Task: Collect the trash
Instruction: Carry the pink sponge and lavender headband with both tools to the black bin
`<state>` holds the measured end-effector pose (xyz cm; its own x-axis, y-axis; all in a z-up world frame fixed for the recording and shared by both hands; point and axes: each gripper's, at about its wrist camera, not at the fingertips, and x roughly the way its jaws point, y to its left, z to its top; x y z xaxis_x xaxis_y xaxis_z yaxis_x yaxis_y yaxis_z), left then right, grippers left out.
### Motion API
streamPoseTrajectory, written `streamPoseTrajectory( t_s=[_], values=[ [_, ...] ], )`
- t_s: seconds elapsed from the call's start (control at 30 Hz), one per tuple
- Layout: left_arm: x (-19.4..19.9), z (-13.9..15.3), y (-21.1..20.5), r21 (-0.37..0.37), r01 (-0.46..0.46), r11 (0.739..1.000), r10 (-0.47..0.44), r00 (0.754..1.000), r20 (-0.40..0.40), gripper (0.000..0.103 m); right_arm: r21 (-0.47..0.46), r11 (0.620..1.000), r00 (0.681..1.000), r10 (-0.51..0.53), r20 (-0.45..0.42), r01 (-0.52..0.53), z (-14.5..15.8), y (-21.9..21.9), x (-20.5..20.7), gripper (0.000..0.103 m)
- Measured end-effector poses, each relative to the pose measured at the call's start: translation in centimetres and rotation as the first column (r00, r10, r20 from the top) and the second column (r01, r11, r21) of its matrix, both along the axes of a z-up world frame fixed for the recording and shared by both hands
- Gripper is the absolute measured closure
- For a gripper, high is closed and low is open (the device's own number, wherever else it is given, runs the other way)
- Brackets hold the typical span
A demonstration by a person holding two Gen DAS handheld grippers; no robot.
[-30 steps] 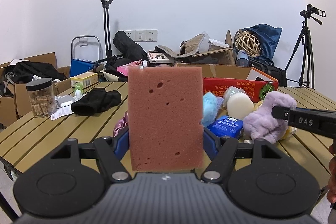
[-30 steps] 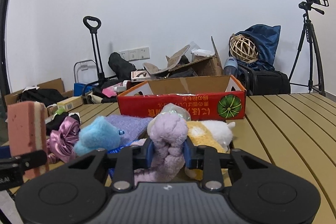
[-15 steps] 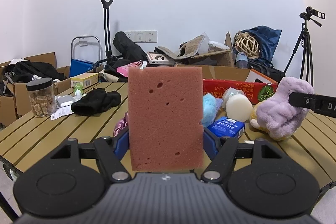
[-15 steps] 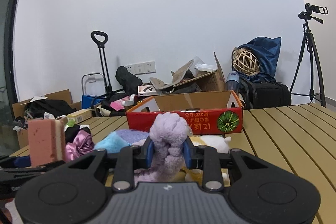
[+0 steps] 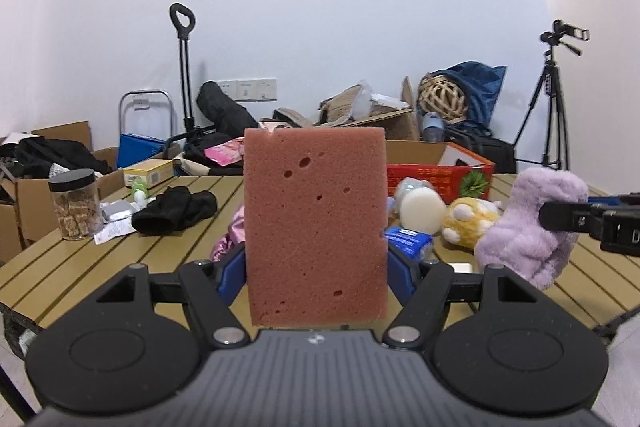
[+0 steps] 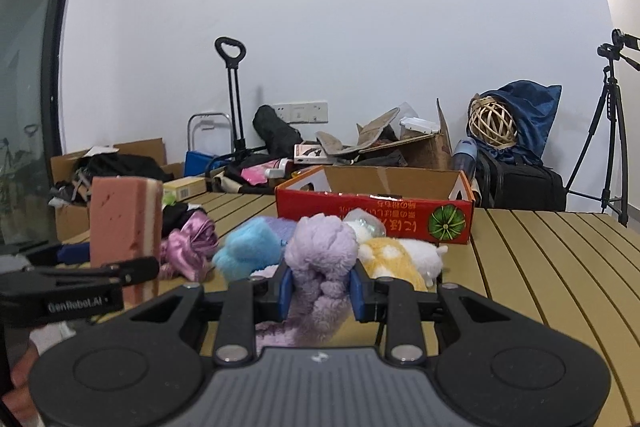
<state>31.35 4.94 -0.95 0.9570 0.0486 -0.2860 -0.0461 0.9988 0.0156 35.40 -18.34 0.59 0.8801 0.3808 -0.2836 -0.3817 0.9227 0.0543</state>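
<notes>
Pink sponge (image 5: 316, 227) stands upright at centre of the left wrist view, clamped by its 2 narrow edges in the left hand-held gripper (image 5: 316, 269), blue pads pressed on both sides. In the right wrist view the same sponge shows at far left, w/ a paler layer on its side. Lilac plush toy (image 6: 320, 267) is pinched tight in the right hand-held gripper (image 6: 320, 293), centre-bottom of the right wrist view; in the left wrist view it sits at right edge, lifted clear of the bench (image 6: 540, 267).

On the slatted bench just behind: blue plush (image 6: 248, 247) left of centre, yellow-white plush (image 6: 400, 259) right of centre, shiny pink cloth (image 6: 188, 247) beside the sponge. Red cardboard box (image 6: 376, 215) w/ green fruit print stands open-topped beyond them, mid-frame. Left wrist view, left side: black cloth (image 5: 176, 213), clear jar (image 5: 76, 203) w/ black lid holding brown chunks, maybe sugar cubes. Blue packet (image 5: 408, 239) lies right of the sponge. Tripod (image 5: 552, 107) w/ camera at far right by the wall.
</notes>
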Motion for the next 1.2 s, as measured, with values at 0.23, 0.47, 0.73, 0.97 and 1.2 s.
streamPoseTrajectory(
  t_s=[0.23, 0.47, 0.73, 0.97, 1.2],
  values=[
    [-3.0, 0.1, 0.1, -0.033, 0.02, 0.999, -0.02, 1.0, 0.0, 0.032, -0.038, 0.999, 0.999, 0.03, -0.02, -0.031, -0.7, -1.3, -3.6, 0.076],
    [-6.6, -0.4, -0.6, -0.045, 0.025, 0.999, -0.026, 0.999, -0.019, 0.032, -0.051, 0.996, 0.996, 0.064, -0.065, -0.067, -2.2, -1.7, -7.1, 0.075],
    [-11.2, -2.4, -1.5, -0.063, 0.047, 0.997, -0.053, 0.993, -0.105, 0.032, -0.037, 0.995, 0.985, 0.088, -0.145, -0.095, -4.5, -1.5, -11.7, 0.075],
    [-14.0, -4.7, -1.6, -0.06, 0.055, 0.997, -0.068, 0.968, -0.243, 0.032, -0.049, 0.996, 0.963, 0.058, -0.263, -0.073, -7.1, -2.1, -14.5, 0.076],
    [-16.6, -7.6, -1.4, -0.038, 0.043, 0.998, -0.054, 0.931, -0.36, 0.032, -0.097, 0.992, 0.914, 0.031, -0.404, -0.076, -10.7, -1.8, -17.0, 0.076]
  ],
)
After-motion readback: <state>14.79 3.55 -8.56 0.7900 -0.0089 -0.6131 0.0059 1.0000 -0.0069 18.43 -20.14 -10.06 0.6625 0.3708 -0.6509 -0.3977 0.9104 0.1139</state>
